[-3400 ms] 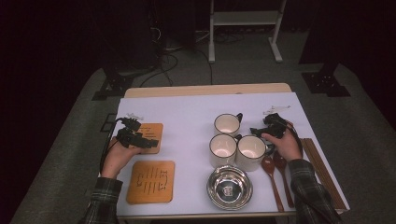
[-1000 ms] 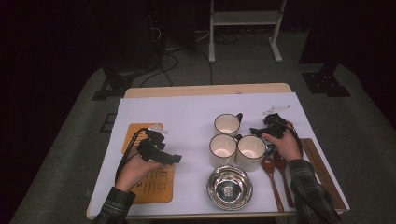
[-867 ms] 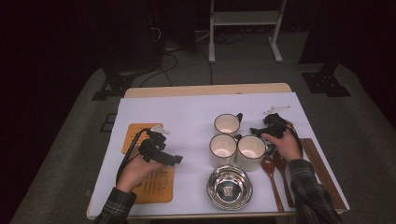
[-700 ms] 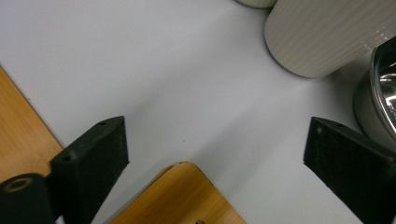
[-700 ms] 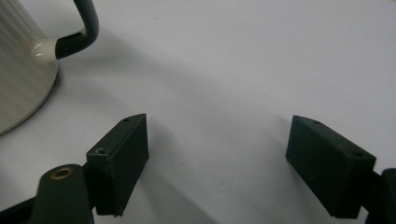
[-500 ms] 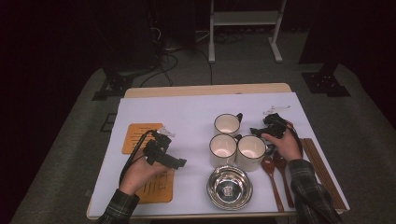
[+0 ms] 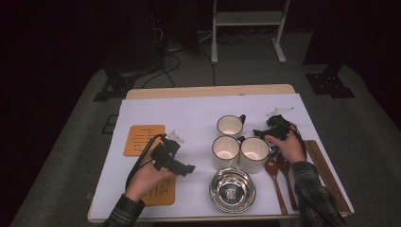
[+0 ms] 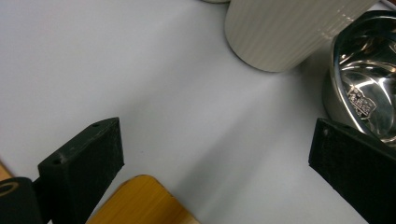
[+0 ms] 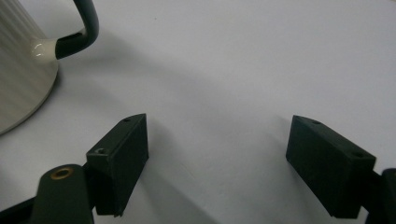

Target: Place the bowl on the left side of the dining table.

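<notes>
Dark room, table [image 7: 189,111] under a white cloth. Left gripper [image 7: 187,169] hangs over the cloth between the near orange mat [image 7: 161,191] and the steel bowl [image 7: 232,189], jaws just opened wide, nothing between them; the left gripper view has the bowl and a ribbed mug [image 8: 285,32] ahead. Right gripper [image 7: 259,134] sits behind the right-hand mug [image 7: 254,154], just beside it, jaws spread and empty over bare cloth, that mug's handle [image 9: 79,32] off to the side. Two wooden spoons [image 7: 279,175] lie by the right hand.
</notes>
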